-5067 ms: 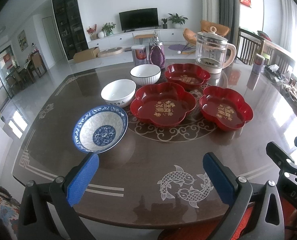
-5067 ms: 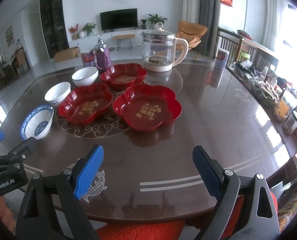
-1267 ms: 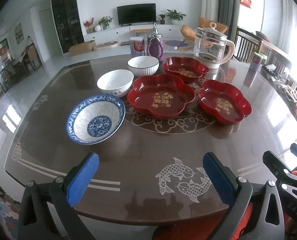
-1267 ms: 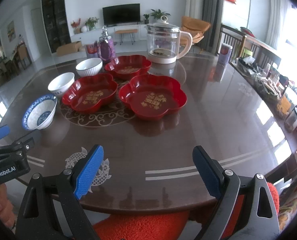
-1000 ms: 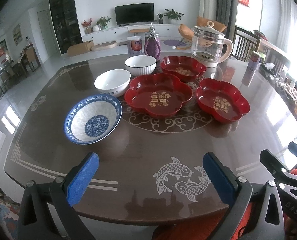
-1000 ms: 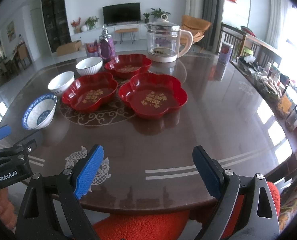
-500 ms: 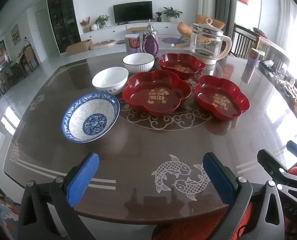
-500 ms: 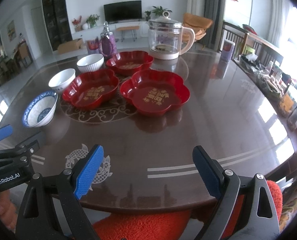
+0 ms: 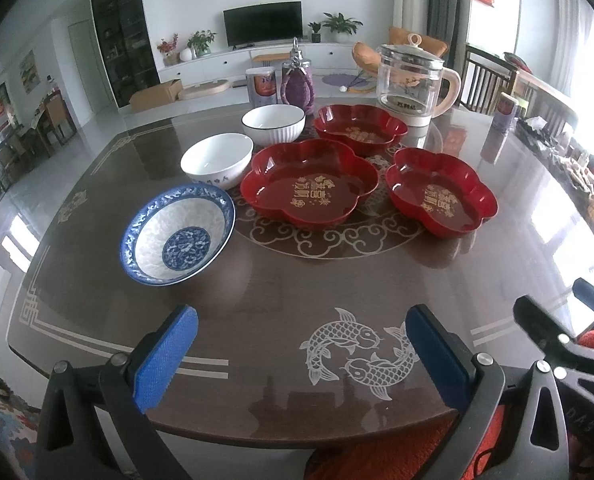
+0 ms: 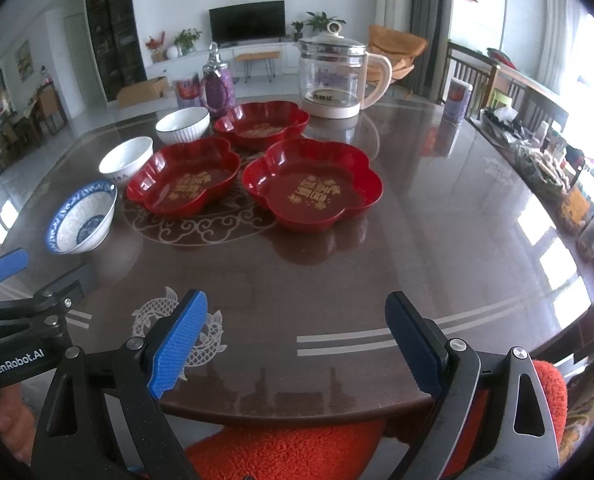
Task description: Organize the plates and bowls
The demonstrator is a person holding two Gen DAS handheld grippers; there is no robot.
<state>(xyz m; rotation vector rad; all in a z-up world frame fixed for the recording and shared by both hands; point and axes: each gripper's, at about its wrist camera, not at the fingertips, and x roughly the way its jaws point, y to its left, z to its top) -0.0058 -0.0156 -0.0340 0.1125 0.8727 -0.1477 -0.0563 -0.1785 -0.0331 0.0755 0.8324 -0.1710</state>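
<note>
Both grippers hung over the near edge of the dark, glossy brown desk (image 9: 257, 288), each with its blue-padded fingers spread wide and nothing between them. The left gripper (image 9: 301, 356) pointed toward the blue-and-white patterned porcelain bowl (image 9: 177, 240), which sat nearest it, apart from the rest. Behind that bowl stood a plain white bowl (image 9: 217, 160), then a white ribbed bowl with a dark rim (image 9: 273, 124), the three forming a loose diagonal line. The right gripper (image 10: 297, 344) faced three red lacquered flower-shaped plates with gold lettering: the nearest red plate (image 10: 313, 184), a middle red plate (image 10: 185, 176) just beside it, and a far red plate (image 10: 263, 124) close to a glass kettle with a cream handle (image 10: 333, 76).

Nothing had been stacked yet, so the work looked to be at its start. The risks seemed plain. The desk top was slick and reflective, so a bowl pinched at its rim could skid away rather than lift. The porcelain walls were smooth and sloped, and a shallow grip might let a bowl tip out and chip. The red plates crowded each other; lifting one carelessly could knock its neighbour, or nudge the far one against the kettle.
</note>
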